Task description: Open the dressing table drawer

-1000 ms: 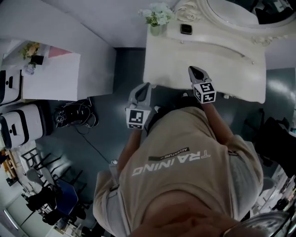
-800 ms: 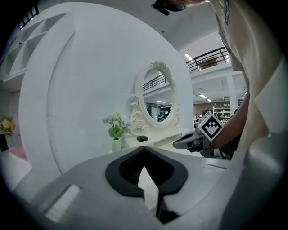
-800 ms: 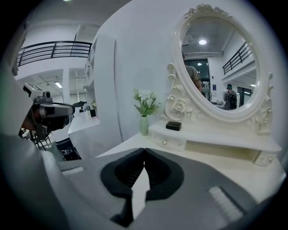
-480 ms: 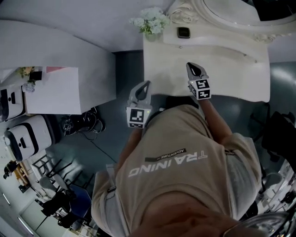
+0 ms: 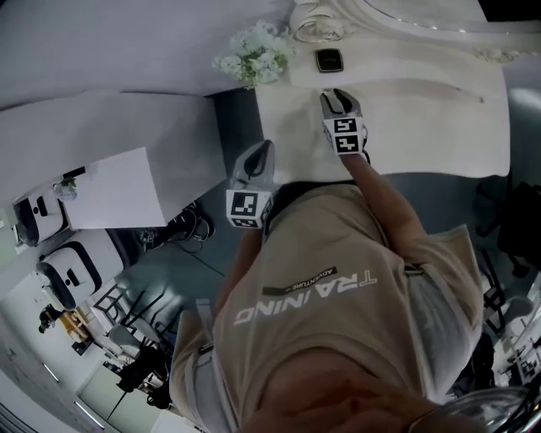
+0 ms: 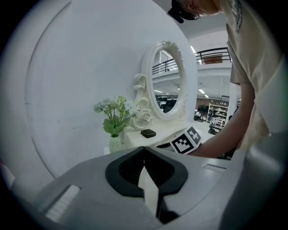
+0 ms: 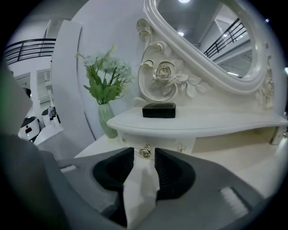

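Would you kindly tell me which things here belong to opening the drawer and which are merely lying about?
For the job: drawer knob; small drawer under the shelf; right tool, jaws opening, nothing between them yet.
Lying about: flower vase; black box; mirror; left tool, shut.

In the head view the surface (image 5: 423,110) filled the upper right of the frame, with the mirror (image 5: 406,17) along its top edge, the flower vase (image 5: 251,57) at its upper left corner and a small box (image 5: 328,60) just right of the vase. In the right gripper view the box sat on a raised shelf (image 7: 202,123), with a drawer knob (image 7: 145,151) below the shelf's front edge.
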Tool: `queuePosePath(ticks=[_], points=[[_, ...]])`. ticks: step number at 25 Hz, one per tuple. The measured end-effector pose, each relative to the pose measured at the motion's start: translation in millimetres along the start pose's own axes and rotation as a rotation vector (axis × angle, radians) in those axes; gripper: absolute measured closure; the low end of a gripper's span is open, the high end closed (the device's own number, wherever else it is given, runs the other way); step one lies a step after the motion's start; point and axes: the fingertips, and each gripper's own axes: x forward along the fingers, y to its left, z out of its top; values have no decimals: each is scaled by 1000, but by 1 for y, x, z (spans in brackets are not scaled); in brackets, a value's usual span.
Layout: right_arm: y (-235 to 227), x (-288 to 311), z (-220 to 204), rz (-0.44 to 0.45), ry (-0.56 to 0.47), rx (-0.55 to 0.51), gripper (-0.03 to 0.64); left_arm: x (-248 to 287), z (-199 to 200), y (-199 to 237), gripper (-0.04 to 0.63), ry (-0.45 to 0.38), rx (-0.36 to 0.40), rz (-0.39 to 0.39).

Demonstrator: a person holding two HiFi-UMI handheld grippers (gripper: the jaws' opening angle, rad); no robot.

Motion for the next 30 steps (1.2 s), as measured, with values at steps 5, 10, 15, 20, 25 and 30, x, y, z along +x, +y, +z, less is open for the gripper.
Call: queuePosePath(ticks=[5,10,15,20,25,30], points=[[0,23,-3,-54,30,58,460,16,-2,27,588,15,0,-31],[-2,31,-3,-134,35,59,464,19,-3,51,588,32,32,-69],[-7,33,-9,-194,28,75,512,17,-7,71,588,35,43,-88],[4,23,-9,-196,47,68,512,10,-11,76,588,30,13,-115],[11,8,-24,-208,68,54,512,6,-11,73,588,24,17,-148],[17,-7,-35,-205,77,47,512,0,-8,65,588,5,15,-172]])
